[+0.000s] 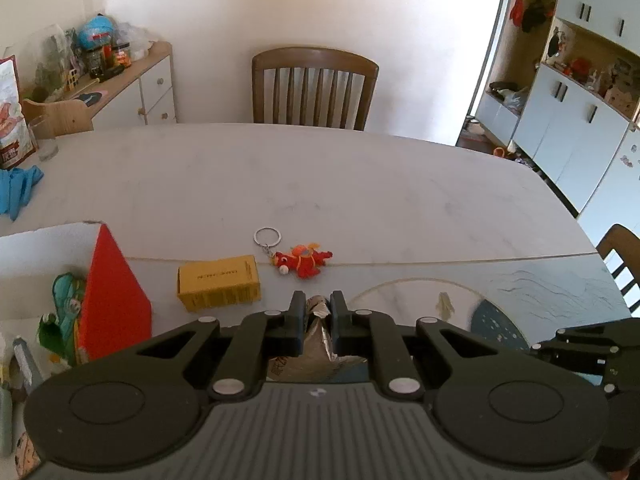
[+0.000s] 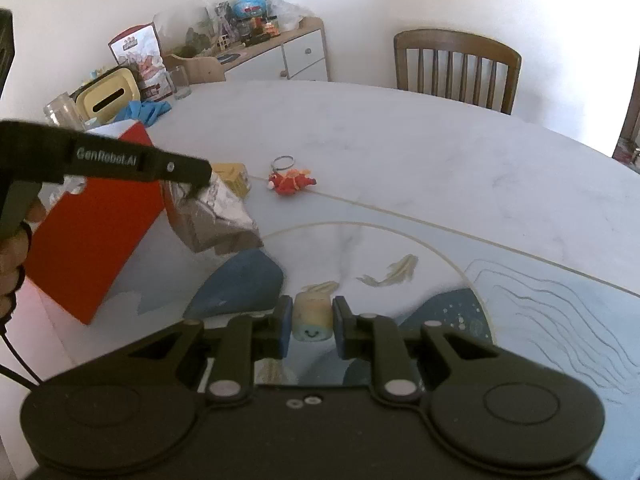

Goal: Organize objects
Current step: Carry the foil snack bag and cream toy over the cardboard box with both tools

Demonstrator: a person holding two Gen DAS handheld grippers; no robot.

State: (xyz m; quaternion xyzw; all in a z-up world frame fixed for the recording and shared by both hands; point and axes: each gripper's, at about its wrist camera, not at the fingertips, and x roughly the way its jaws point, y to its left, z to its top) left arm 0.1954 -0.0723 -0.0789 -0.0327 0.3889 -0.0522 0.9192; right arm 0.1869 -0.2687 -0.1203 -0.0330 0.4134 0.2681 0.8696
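Note:
My left gripper (image 1: pixel 317 305) is shut on the top of a crinkled silver foil packet (image 1: pixel 316 336) and holds it above the table; the packet also shows in the right wrist view (image 2: pixel 216 216), hanging from the left gripper's fingers (image 2: pixel 192 178). My right gripper (image 2: pixel 308 320) is shut on a small yellow and blue squishy toy with a smiling face (image 2: pixel 311 318). A yellow container-shaped box (image 1: pixel 219 282) and a red plush keychain (image 1: pixel 301 261) lie on the table beyond. A red and white box (image 1: pixel 108 296) stands at the left with toys inside.
The marble table (image 1: pixel 360 184) has a fish-pattern mat (image 2: pixel 440 280) in front. Blue gloves (image 1: pixel 18 188), a glass (image 1: pixel 44 140) and a snack bag (image 1: pixel 10 112) sit far left. A wooden chair (image 1: pixel 314 88) stands behind, another (image 1: pixel 622 256) at right.

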